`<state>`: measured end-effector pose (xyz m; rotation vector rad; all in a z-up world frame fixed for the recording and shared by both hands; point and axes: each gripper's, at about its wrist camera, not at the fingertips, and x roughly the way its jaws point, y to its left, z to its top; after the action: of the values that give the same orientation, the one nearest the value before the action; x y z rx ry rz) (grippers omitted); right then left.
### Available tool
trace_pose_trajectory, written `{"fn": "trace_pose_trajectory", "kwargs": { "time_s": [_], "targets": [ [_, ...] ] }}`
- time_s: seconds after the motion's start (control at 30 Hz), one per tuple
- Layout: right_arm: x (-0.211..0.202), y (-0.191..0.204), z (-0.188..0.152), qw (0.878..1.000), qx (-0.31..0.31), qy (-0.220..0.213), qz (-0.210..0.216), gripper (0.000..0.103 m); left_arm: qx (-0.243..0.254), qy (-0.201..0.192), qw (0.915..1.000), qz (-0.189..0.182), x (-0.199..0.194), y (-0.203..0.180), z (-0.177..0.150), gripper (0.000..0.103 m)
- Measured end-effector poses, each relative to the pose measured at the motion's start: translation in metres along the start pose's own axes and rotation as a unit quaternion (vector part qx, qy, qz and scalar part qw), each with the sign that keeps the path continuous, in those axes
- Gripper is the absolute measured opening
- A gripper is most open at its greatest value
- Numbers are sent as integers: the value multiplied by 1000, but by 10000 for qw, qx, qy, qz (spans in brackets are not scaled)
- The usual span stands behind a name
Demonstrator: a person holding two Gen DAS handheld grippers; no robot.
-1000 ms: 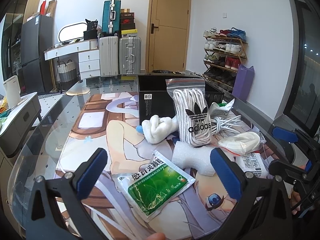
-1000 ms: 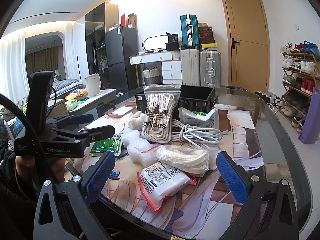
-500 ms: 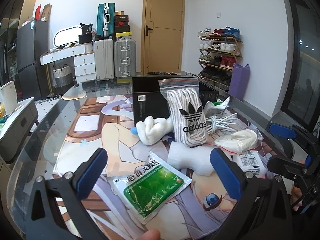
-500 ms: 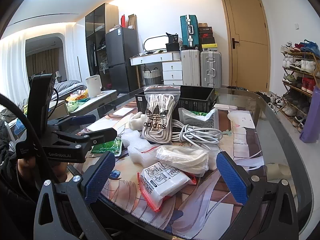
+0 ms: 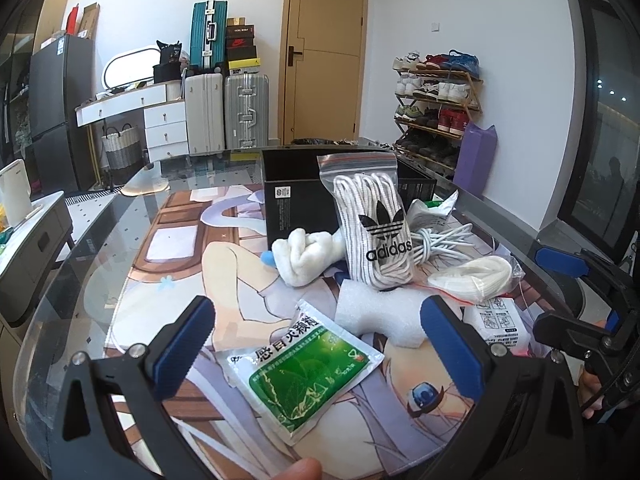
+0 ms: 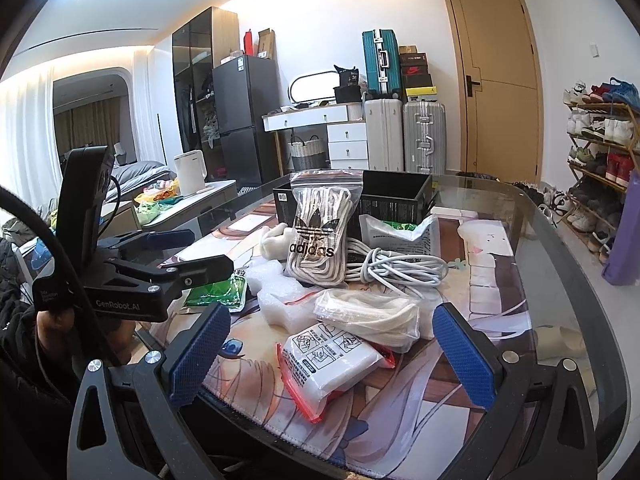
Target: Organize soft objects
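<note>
Several soft items lie clustered on my glass tabletop, on its printed cartoon mat.

Item 1: green foil sachet with white printed characters, flat on the mat, lying between the blue pads of my left hand-held gripper; no contact visible.

Item 2: white foam block, just beyond the sachet.

Item 3: clear zip bag of white rope laces with a black adidas logo, propped upright against the open black cardboard box.

Item 4: rolled white sock bundle, beside the lace bag on its left, touching it.

Item 5: coiled white cable, on the lace bag's right side.

Item 6: clear bag holding cream fabric, in front of the cable.

Item 7: white pack with printed diagrams in a red-edged clear pouch, nearest my right hand-held gripper, partly under item 6.

Item 8: crumpled white printed bag with green contents, leaning against the box.

Left hand-held gripper: fingers spread wide, nothing held. Right hand-held gripper: fingers spread wide, nothing held, at the near edge of the tabletop.
</note>
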<state>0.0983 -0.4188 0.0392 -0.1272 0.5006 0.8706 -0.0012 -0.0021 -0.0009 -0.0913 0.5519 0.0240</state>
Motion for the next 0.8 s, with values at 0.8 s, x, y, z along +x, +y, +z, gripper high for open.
{"fn": "trace_pose_trajectory", "kwargs": {
  "time_s": [0.8],
  "targets": [
    [3, 8, -5, 9996, -216, 155, -30, 103, 46, -74, 9998, 192, 1, 4, -1, 103]
  ]
}}
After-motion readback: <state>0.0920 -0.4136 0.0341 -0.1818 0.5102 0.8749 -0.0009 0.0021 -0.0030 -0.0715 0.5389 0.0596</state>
